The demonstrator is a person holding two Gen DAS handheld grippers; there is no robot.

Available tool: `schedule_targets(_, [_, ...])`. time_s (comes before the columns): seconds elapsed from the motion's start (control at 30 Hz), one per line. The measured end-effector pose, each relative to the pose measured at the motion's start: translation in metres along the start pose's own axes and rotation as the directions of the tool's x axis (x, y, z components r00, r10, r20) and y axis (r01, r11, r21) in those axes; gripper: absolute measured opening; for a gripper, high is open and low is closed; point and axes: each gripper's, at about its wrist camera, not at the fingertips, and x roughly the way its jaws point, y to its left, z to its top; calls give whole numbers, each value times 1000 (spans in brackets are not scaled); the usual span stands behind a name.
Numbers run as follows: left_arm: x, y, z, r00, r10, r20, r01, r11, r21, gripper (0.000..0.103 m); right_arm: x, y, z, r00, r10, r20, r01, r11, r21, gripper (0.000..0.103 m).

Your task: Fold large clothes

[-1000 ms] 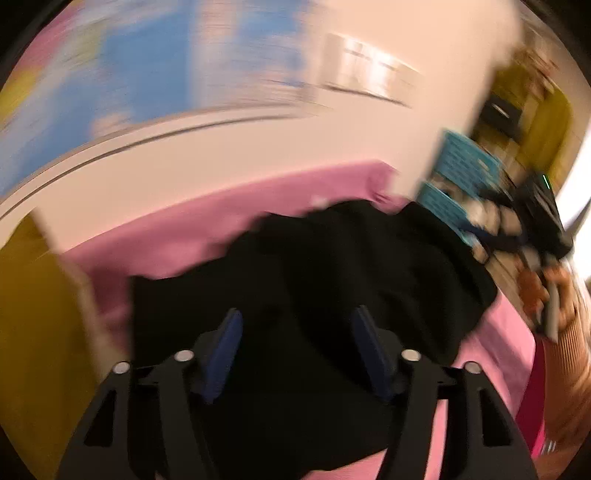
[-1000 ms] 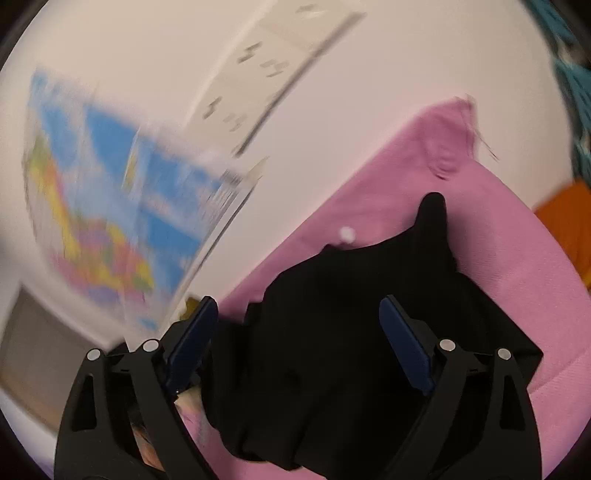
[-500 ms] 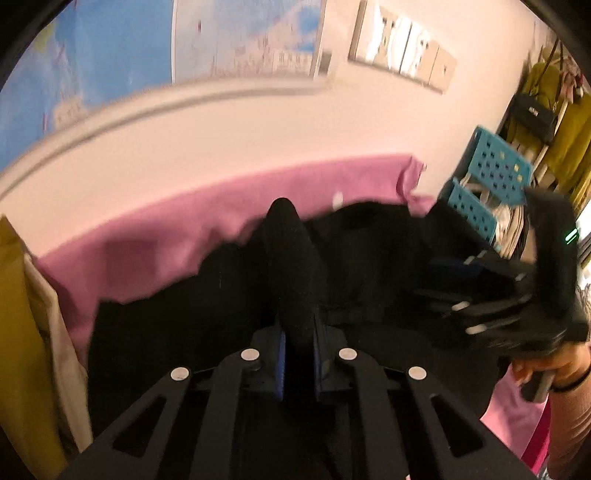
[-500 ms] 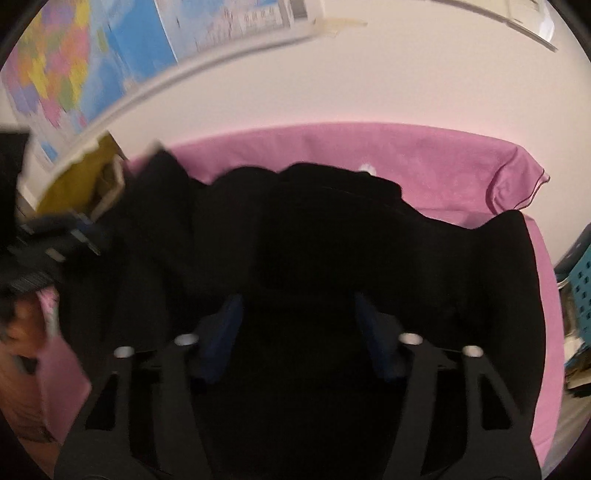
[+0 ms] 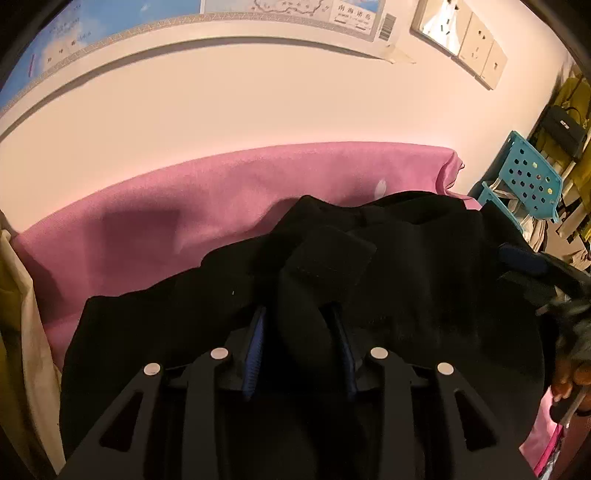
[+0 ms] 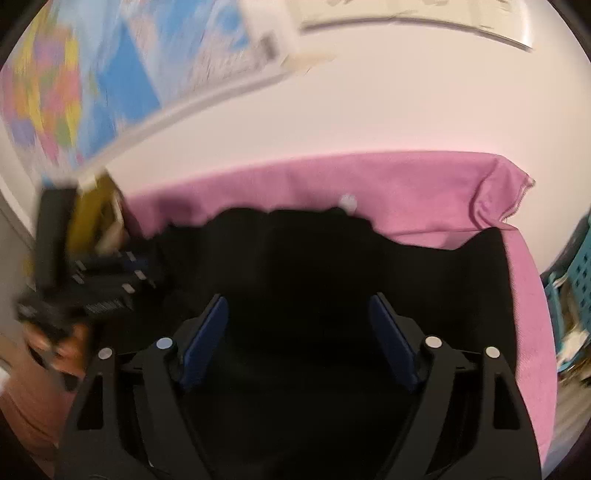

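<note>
A large black garment (image 5: 424, 277) lies crumpled on a pink cloth-covered surface (image 5: 221, 192). My left gripper (image 5: 297, 310) sits low over its near left part. Its jaws are opening, and a raised fold of the black fabric (image 5: 325, 258) still stands loosely between the blue pads (image 5: 255, 343). In the right wrist view the garment (image 6: 314, 251) spreads across the pink cloth (image 6: 406, 184). My right gripper (image 6: 297, 299) hovers over it, its jaws opening wide with only flat fabric beneath them. Each gripper appears at the other view's edge.
A wall with a map (image 5: 110, 22) and sockets (image 5: 476, 40) rises right behind the pink cloth. A teal perforated crate (image 5: 528, 177) stands at the right end. Yellow and beige fabric (image 5: 22, 314) hangs at the left. A person's hand (image 6: 55, 343) holds the left gripper.
My left gripper closed tightly on a fold of the black garment, then widened and sank toward it. My right gripper swung over the garment, narrowed, then spread wide again.
</note>
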Motion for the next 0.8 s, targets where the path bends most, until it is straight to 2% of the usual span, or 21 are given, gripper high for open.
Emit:
schedule_targets(0.03, [-1, -2, -1, 1000, 10, 3, -10, 1000, 7, 34, 13, 5, -1, 999, -24, -47, 23, 999, -28, 73])
schedule_targets(0.07, [-1, -3, -1, 1000, 20, 5, -20, 1000, 13, 34, 21, 9, -2, 996, -47, -70, 44, 998, -44, 66])
schedule_targets(0.1, [-2, -3, -1, 1000, 26, 7, -27, 1000, 17, 35, 28, 11, -3, 994, -79, -81, 74, 995, -62, 50])
schedule_targets(0.13, [-3, -4, 0, 999, 31, 11, -31, 999, 19, 36, 29, 11, -4, 993, -93, -74, 89, 994, -67, 41])
schedule_targets(0.17, [-5, -5, 0, 999, 30, 15, -30, 999, 20, 36, 23, 7, -3, 994, -95, -44, 93, 995, -48, 14])
schedule_targets(0.2, [-9, -4, 0, 999, 28, 19, -28, 999, 16, 37, 14, 2, -2, 998, -56, -15, 56, 998, -21, 6])
schedule_targets(0.27, [-18, -1, 1, 999, 9, 39, -9, 1000, 7, 41, -12, -12, 2, 996, -43, 78, 40, 998, 41, 5])
schedule_targets(0.33, [-27, -2, 2, 997, 8, 78, -8, 1000, 2, 60, -31, -28, 7, 988, -44, 148, 28, 994, 104, 5])
schedule_targets(0.4, [-35, -3, 3, 993, 23, 114, -23, 1000, -2, 63, -26, -37, 10, 992, -23, 126, 6, 991, 137, 5])
schedule_targets(0.47, [-43, -2, 1, 988, 77, 131, -76, 997, -9, 63, -2, -35, 8, 999, -31, 26, 28, 992, 123, 8])
schedule_targets(0.53, [-55, 4, -6, 986, 87, 144, -86, 996, -15, 65, 14, -31, 6, 999, -42, -31, 45, 993, 105, 16])
schedule_targets(0.63, [-84, 19, -26, 972, 144, 185, -144, 990, -14, 75, -10, -38, 0, 999, -1, 54, -7, 989, 146, 31])
schedule_targets(0.67, [-93, 24, -34, 967, 158, 198, -159, 987, -10, 75, -22, -39, -3, 996, 17, 89, -31, 987, 156, 42])
schedule_targets(0.73, [-116, 35, -59, 956, 183, 230, -189, 982, 1, 76, -53, -41, -14, 987, 44, 156, -67, 987, 144, 47])
schedule_targets(0.8, [-133, 44, -82, 952, 190, 239, -196, 981, 4, 79, -80, -45, -29, 978, 50, 205, -79, 987, 137, 62])
